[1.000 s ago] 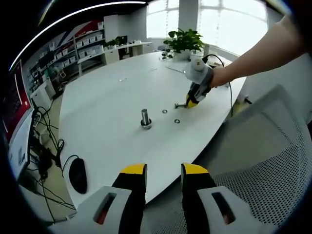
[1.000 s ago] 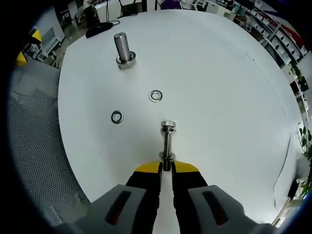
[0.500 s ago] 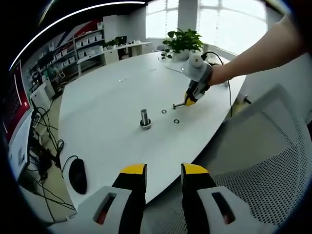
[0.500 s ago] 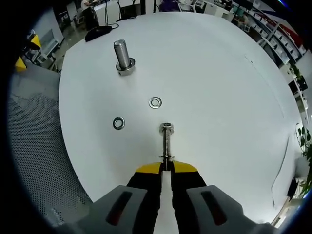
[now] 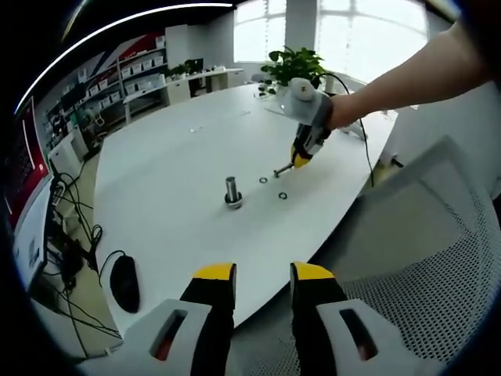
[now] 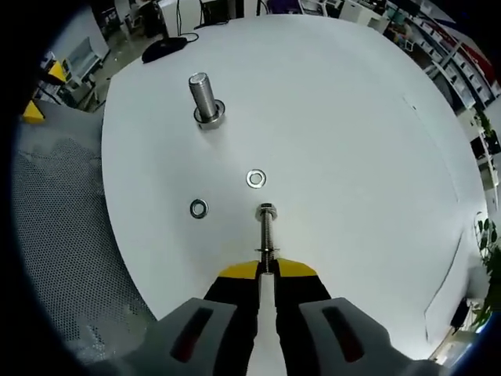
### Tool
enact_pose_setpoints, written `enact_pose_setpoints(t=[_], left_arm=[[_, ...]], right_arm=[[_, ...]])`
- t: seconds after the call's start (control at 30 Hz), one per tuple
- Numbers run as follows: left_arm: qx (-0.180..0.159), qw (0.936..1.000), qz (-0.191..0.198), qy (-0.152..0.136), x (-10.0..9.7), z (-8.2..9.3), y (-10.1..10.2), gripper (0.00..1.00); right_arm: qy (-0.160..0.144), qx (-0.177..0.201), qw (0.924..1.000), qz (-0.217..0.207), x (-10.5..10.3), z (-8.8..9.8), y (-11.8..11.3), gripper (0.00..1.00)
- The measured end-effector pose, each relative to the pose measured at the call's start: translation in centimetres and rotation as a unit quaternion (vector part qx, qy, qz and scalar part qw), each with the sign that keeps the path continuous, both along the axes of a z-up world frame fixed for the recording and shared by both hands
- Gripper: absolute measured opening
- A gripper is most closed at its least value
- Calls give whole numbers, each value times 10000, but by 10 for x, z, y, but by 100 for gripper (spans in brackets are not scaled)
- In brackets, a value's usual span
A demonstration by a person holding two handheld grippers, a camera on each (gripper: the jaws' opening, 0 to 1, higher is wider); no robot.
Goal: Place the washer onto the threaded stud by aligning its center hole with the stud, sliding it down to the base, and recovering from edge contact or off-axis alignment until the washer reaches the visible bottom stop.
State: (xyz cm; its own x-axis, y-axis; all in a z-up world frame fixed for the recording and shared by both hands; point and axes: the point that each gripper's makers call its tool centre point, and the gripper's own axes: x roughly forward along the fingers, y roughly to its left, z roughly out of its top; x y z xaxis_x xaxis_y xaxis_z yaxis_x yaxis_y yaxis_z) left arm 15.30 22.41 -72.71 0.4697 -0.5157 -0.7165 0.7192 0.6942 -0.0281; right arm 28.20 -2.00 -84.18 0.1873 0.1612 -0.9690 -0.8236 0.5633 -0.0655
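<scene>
Now the right claw (image 6: 267, 270), clamped on a bolt (image 6: 267, 231), has risen off the white surface (image 6: 352, 157); two washers (image 6: 255, 178) stay put. Left claw (image 5: 263, 276) is wide.

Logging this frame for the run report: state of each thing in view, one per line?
Left gripper: open, holding nothing, off the table edge.
Right gripper: shut on bolt.
Bolt: held by one end, pointing away from the jaws, above the table.
Stud: upright on the table.
Near washer: flat, loose.
Far washer: flat, loose.
</scene>
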Motion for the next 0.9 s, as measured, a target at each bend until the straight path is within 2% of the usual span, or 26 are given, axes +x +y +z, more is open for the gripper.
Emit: enact_pose_setpoints(t=[0.9], left_arm=[[62, 10000, 29, 9, 1, -2, 2, 25]], right_arm=[[461, -429, 9979, -149, 3, 12, 2, 8]])
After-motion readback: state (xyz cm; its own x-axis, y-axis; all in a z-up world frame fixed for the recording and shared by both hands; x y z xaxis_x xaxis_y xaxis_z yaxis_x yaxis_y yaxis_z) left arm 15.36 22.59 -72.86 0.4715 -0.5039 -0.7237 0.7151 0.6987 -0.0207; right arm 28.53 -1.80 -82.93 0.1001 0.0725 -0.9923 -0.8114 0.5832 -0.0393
